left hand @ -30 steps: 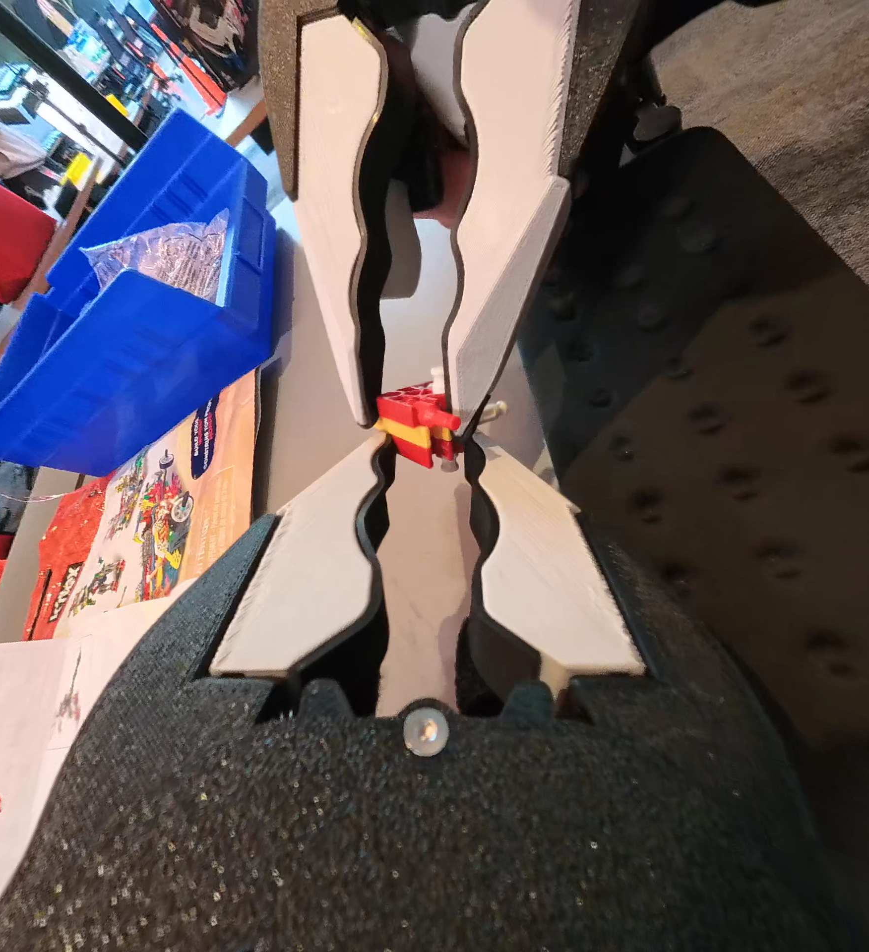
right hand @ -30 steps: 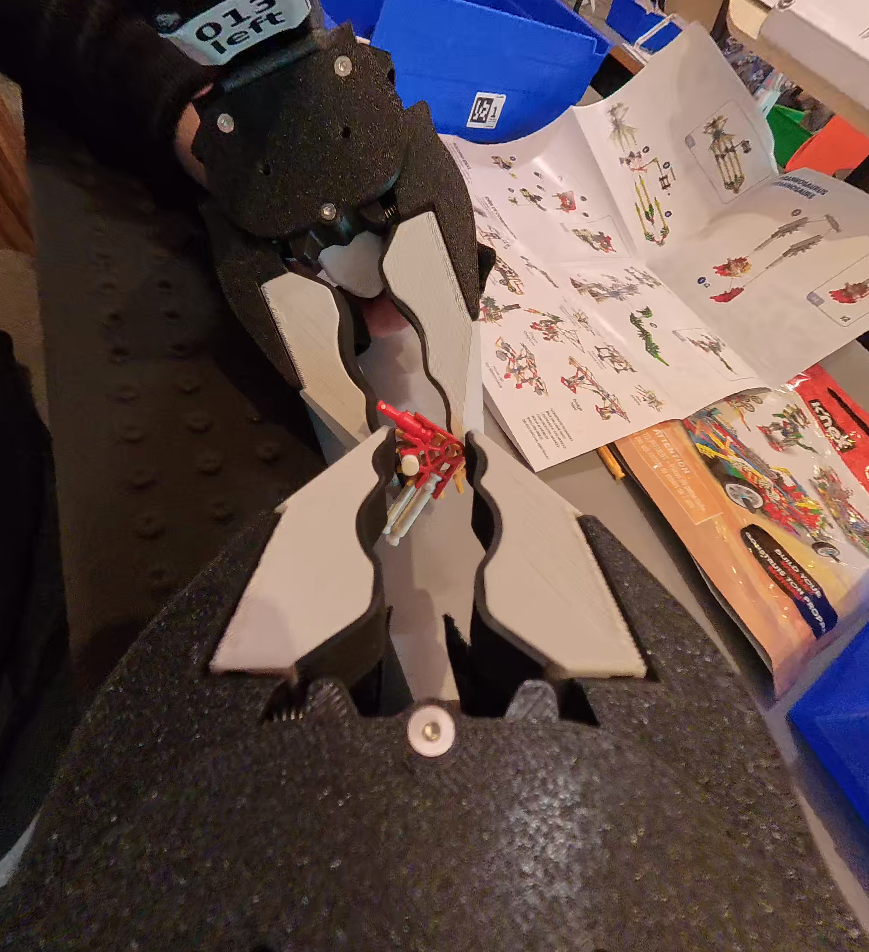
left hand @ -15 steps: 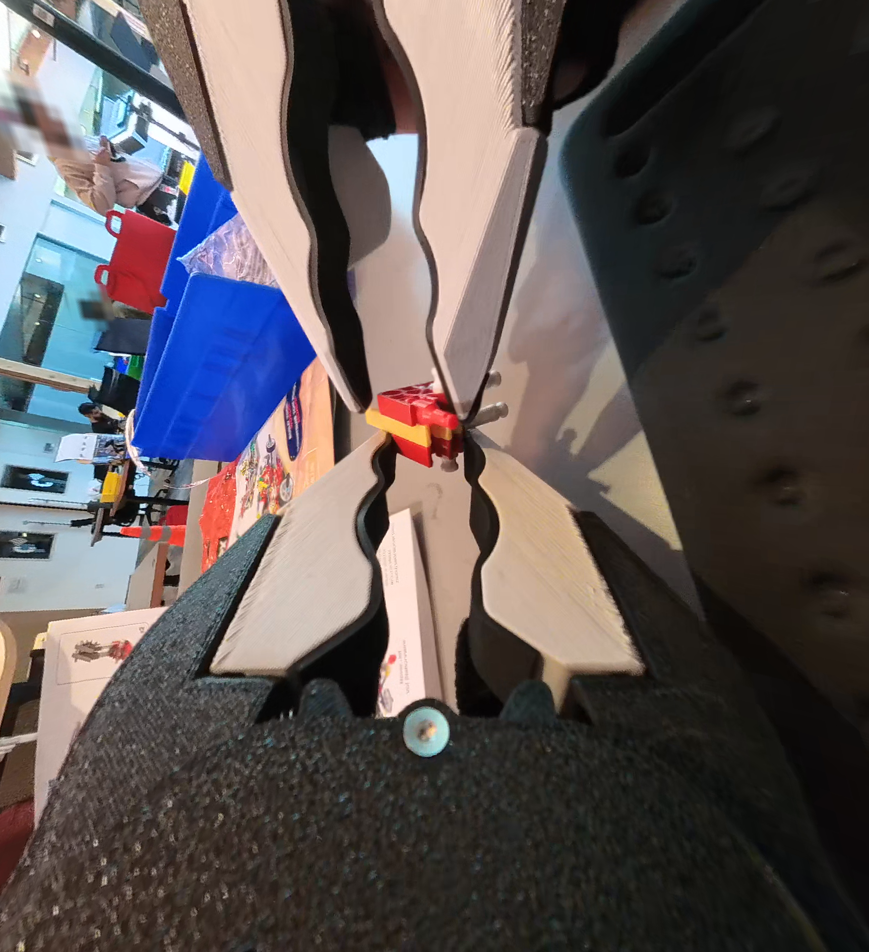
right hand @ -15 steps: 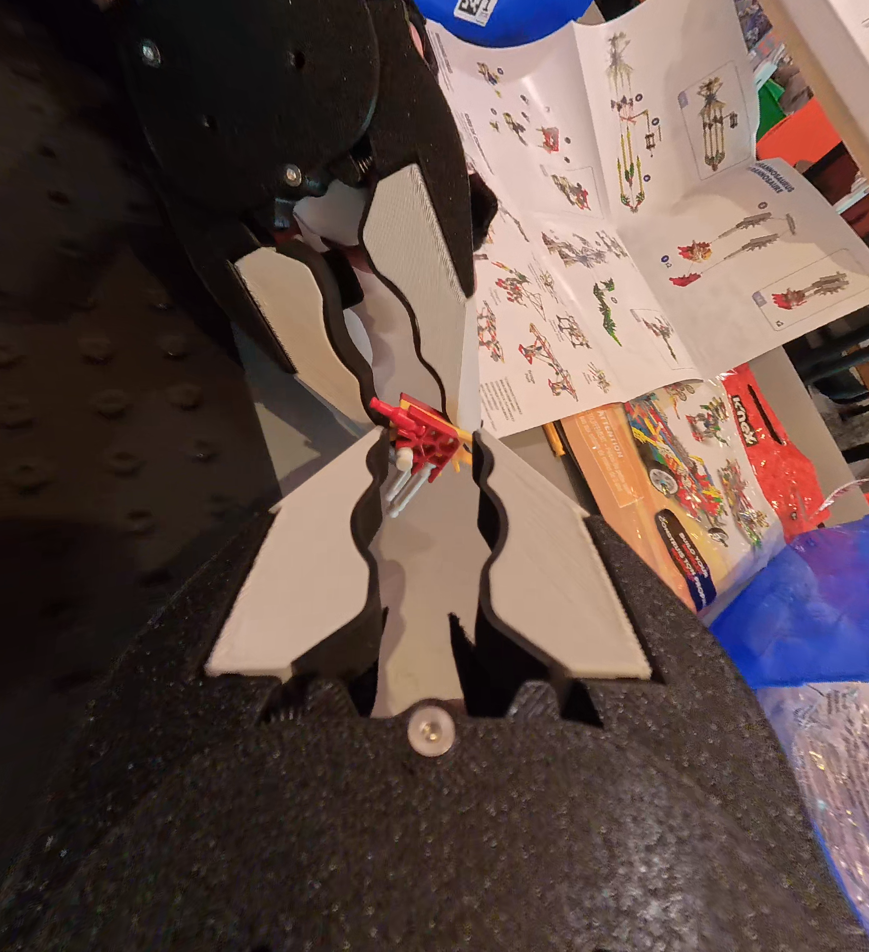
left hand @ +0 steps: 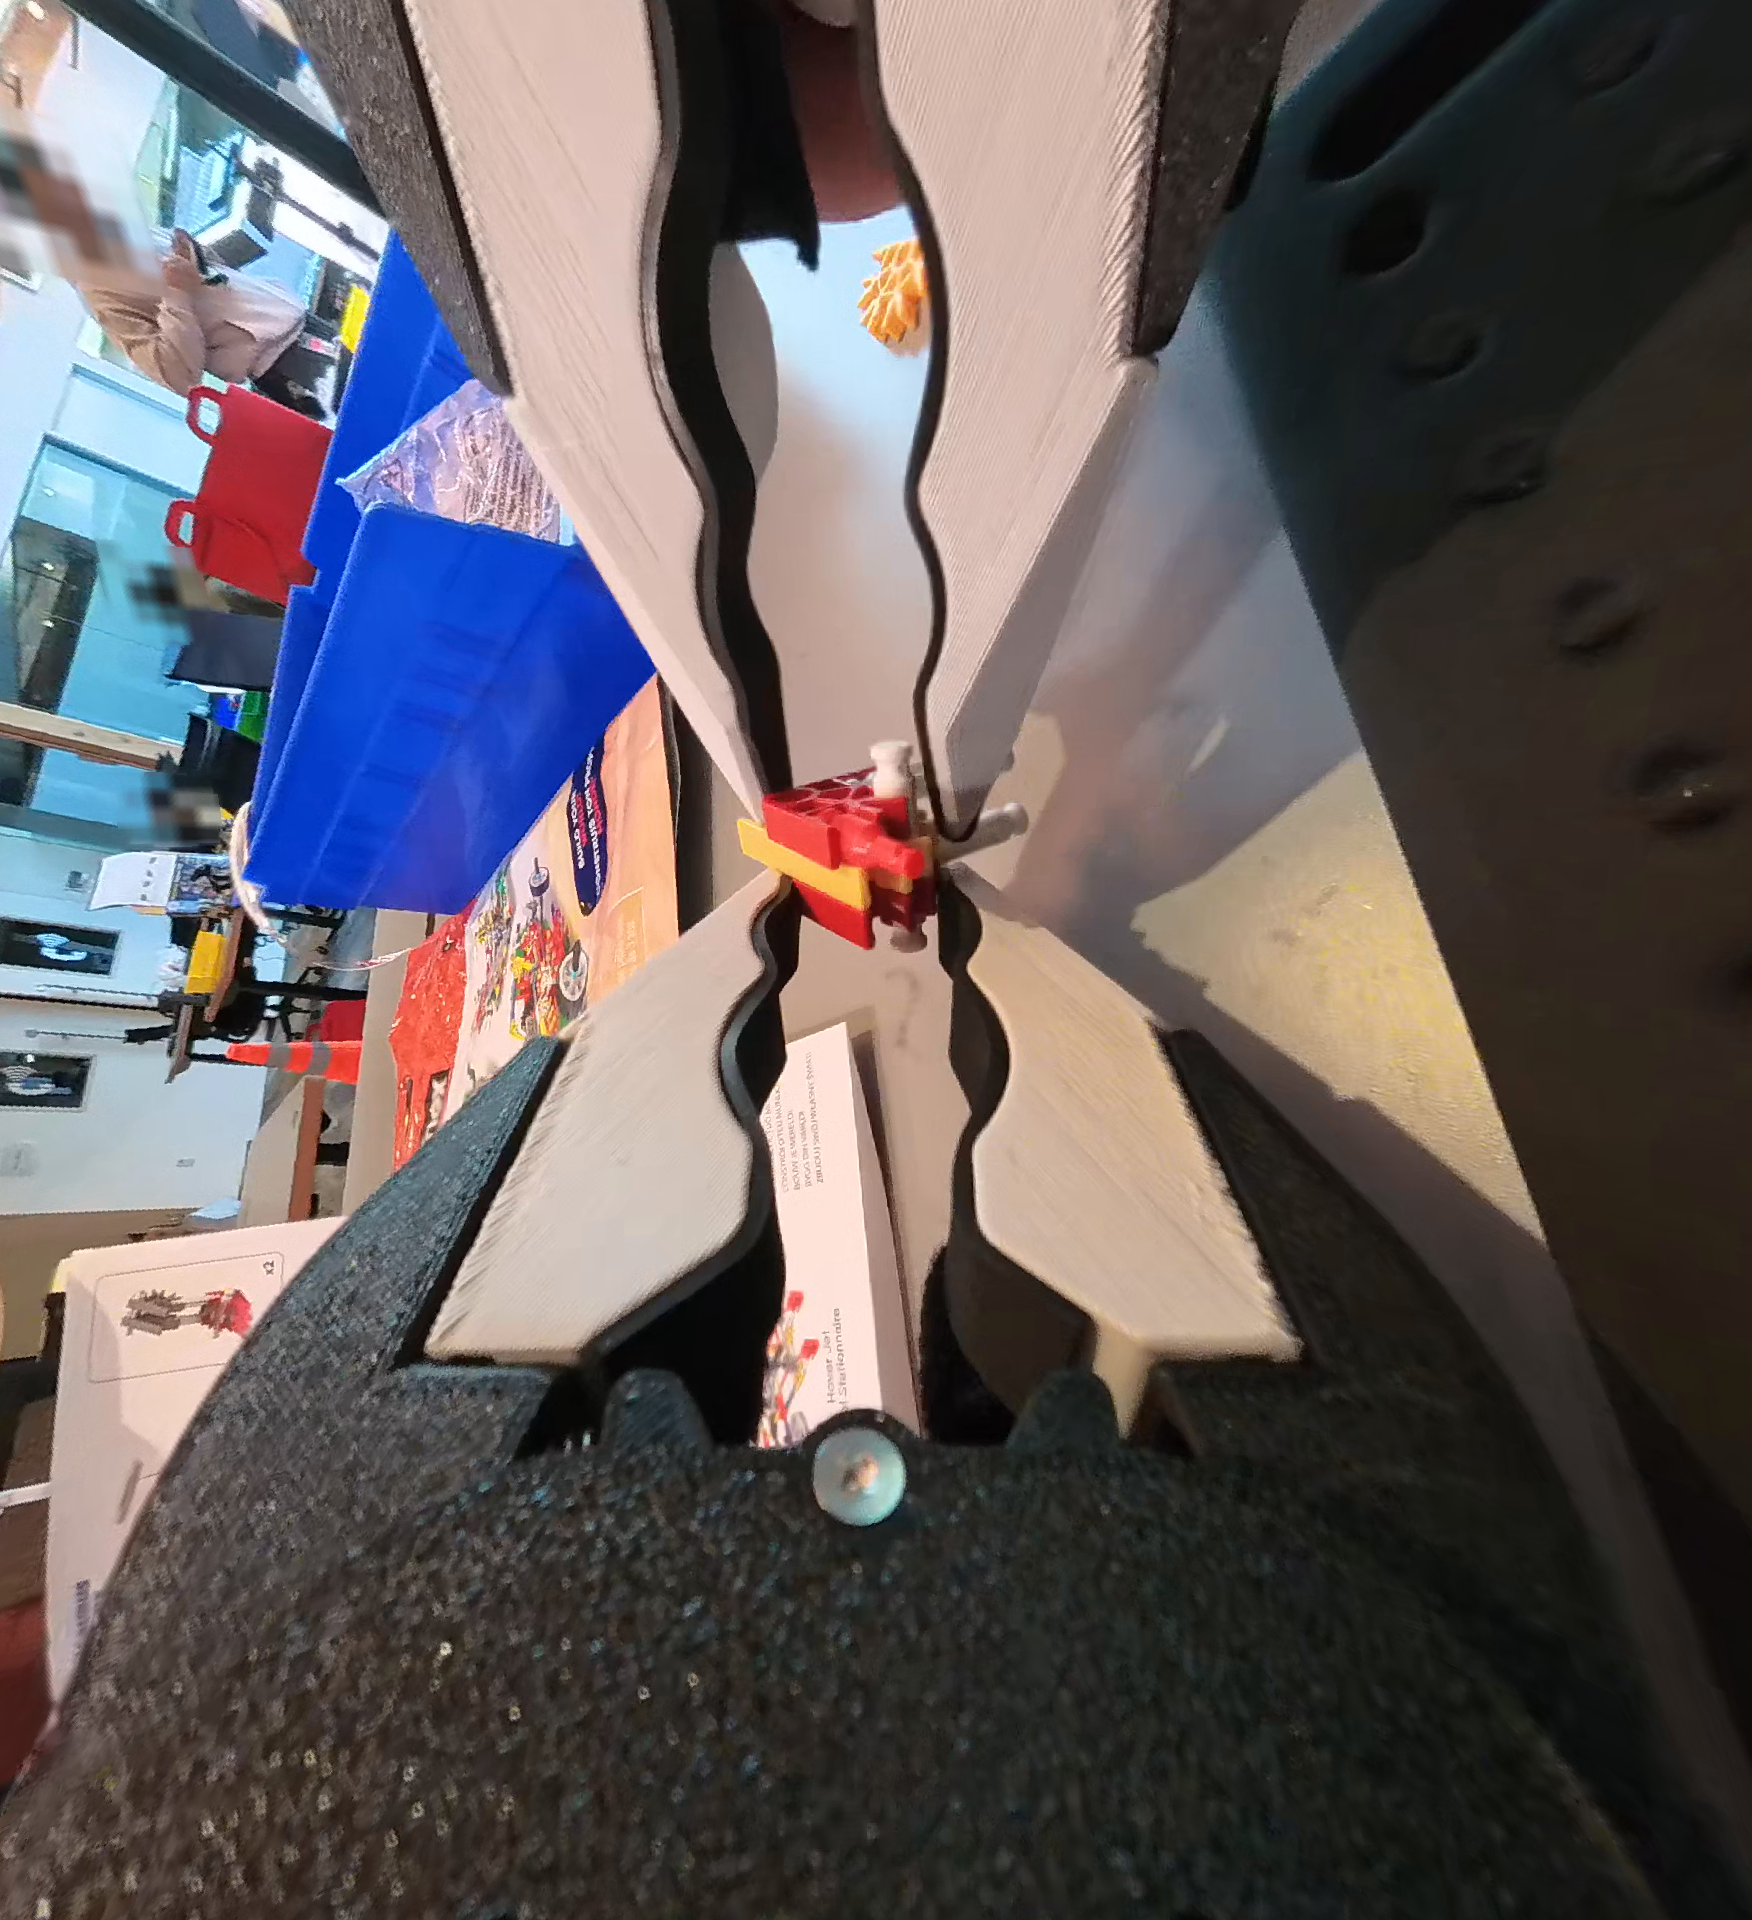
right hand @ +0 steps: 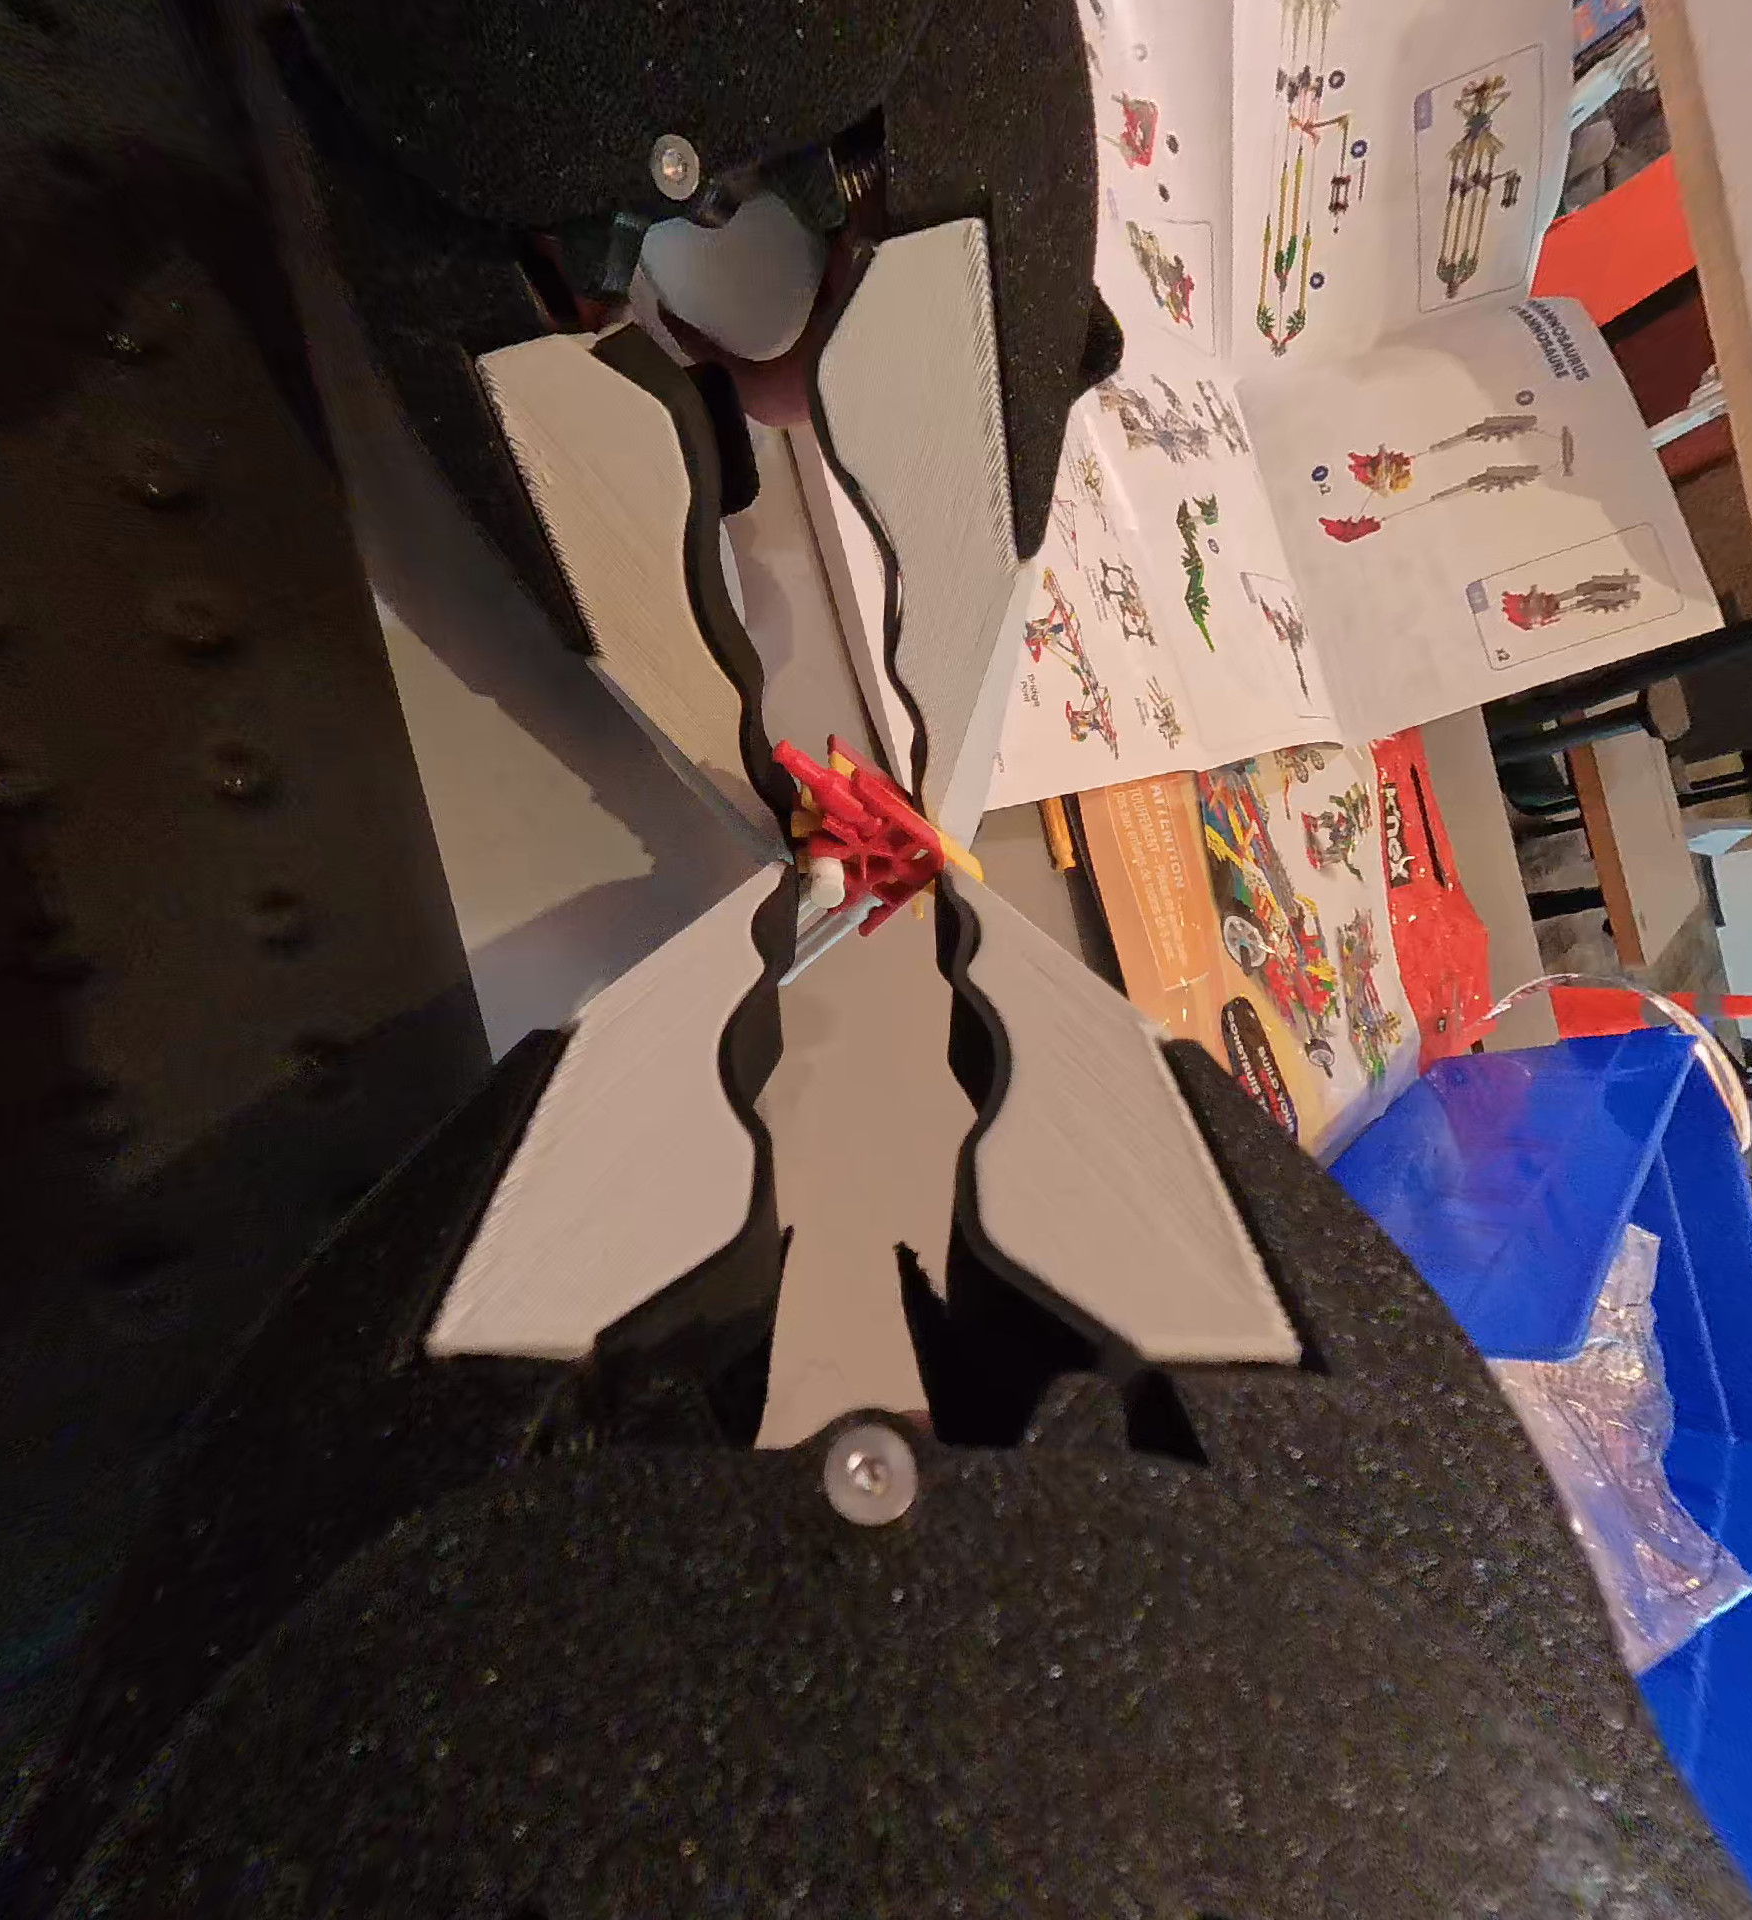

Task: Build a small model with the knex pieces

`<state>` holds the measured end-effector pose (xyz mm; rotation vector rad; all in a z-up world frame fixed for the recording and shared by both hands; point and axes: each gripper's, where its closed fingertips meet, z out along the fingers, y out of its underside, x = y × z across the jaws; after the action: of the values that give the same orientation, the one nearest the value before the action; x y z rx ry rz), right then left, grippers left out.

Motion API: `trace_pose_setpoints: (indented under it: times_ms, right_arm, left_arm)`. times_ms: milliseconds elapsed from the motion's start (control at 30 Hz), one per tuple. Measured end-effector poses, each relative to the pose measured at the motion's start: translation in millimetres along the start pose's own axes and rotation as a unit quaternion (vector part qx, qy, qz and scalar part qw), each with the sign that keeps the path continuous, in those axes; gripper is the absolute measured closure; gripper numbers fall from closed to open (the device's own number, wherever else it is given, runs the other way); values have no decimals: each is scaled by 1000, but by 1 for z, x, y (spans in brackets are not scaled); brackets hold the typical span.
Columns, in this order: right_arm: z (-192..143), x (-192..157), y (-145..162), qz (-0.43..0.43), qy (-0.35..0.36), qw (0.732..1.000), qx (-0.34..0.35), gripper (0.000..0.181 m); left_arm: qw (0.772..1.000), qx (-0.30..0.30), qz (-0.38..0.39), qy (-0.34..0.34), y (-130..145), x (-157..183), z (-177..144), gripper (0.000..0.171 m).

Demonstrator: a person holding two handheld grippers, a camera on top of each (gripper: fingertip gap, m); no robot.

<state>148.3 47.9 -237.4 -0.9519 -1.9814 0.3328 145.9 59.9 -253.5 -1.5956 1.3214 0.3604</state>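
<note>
left gripper [left hand: 856, 883] & right gripper [right hand: 856, 883] meet tip to tip, both pinching the small red/yellow toy assy [left hand: 846, 862] between them, prob bracing it from opp sides

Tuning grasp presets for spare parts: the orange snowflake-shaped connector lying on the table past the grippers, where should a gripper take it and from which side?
Probably from above, pinching across two opposite outer edges. The orange connector seems to lie flat on the grey table, so its thin rim is likely the only graspable part. The right gripper partly hides it, so I can't see its far edge.
</note>
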Motion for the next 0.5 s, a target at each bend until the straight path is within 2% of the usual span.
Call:
trace_pose_setpoints:
  times_ms: [100,233,367,500]
  right_arm:
    - [1,0,0,21,5,1000,13,155]
    - [-2,5,-2,47,20,998,40,156]
    - [-5,8,-4,50,41,997,53,158]
    - [-8,9,-6,71,36,994,69,163]
  left_arm:
    - [1000,0,-4,-3,1,-1,0,147]
    - [999,5,-29,-24,0,-13,-2,133]
    - [998,17,-43,-42,-3,-21,-5,126]
    - [998,27,-2,-60,-11,-21,-9,131]
